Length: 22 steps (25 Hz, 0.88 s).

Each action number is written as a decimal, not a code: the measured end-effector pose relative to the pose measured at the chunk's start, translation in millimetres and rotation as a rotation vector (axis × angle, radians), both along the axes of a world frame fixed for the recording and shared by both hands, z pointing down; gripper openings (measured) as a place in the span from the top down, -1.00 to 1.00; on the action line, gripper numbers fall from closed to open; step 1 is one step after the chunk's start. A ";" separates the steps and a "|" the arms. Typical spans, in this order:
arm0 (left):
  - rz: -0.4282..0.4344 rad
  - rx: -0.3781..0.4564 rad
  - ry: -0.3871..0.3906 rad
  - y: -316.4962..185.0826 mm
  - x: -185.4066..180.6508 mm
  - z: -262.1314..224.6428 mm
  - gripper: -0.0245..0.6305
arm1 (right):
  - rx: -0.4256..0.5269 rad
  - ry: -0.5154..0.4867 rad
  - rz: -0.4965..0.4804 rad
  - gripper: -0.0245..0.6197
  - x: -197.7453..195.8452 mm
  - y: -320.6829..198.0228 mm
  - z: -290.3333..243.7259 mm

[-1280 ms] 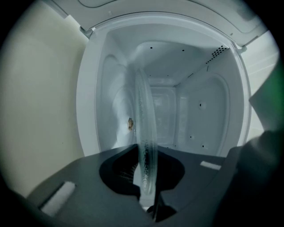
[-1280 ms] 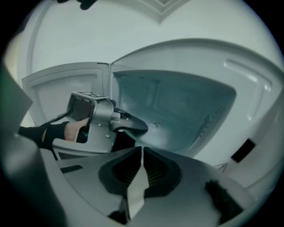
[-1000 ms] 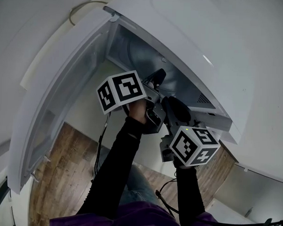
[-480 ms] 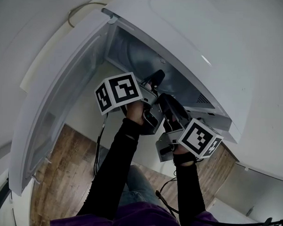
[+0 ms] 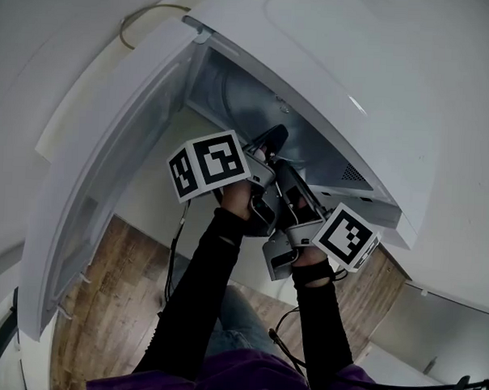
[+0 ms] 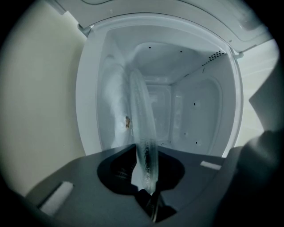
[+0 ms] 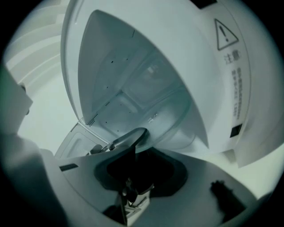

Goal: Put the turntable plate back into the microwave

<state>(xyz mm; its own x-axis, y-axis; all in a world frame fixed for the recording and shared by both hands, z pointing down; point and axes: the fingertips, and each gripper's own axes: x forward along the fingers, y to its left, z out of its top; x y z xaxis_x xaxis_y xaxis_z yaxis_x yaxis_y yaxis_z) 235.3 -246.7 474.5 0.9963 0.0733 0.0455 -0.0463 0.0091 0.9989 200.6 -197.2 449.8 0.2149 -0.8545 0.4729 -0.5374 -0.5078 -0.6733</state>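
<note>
Plate: the clear round glass turntable plate (image 6: 143,128) is inside the open white microwave (image 5: 339,73), apparently not yet seated.
Left gripper (image 6: 147,177): clamped on the plate's rim.
Right gripper (image 7: 141,165): jaws just opening, with the rim at their mouth and not pressed.
Left to do: seat the plate, release it.

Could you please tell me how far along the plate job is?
Done: the microwave door is open and the glass plate reaches into the cavity. In hand: the left tool is shut on its rim; the right tool has just been opening its jaws, nothing gripped between them. Left: seat it, release.
</note>
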 end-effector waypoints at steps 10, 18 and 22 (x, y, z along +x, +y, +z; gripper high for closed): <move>-0.015 0.103 -0.099 -0.2 -18.2 3.6 0.63 | 0.003 -0.012 0.043 0.65 1.7 0.9 4.0; -0.103 0.193 -0.182 -9.2 -46.0 7.3 0.49 | -0.009 -0.027 0.048 0.65 -2.6 0.7 12.1; -0.137 0.218 -0.209 -8.9 -59.3 7.6 0.51 | -0.029 -0.016 0.046 0.65 0.3 3.4 15.0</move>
<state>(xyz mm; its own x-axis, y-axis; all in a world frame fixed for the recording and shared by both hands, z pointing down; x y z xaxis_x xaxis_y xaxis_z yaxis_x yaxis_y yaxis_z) 176.0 -255.6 482.2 0.9638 -0.0947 0.2493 -0.2631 -0.1839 0.9471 200.8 -193.8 464.8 0.2457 -0.8300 0.5007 -0.5023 -0.5508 -0.6666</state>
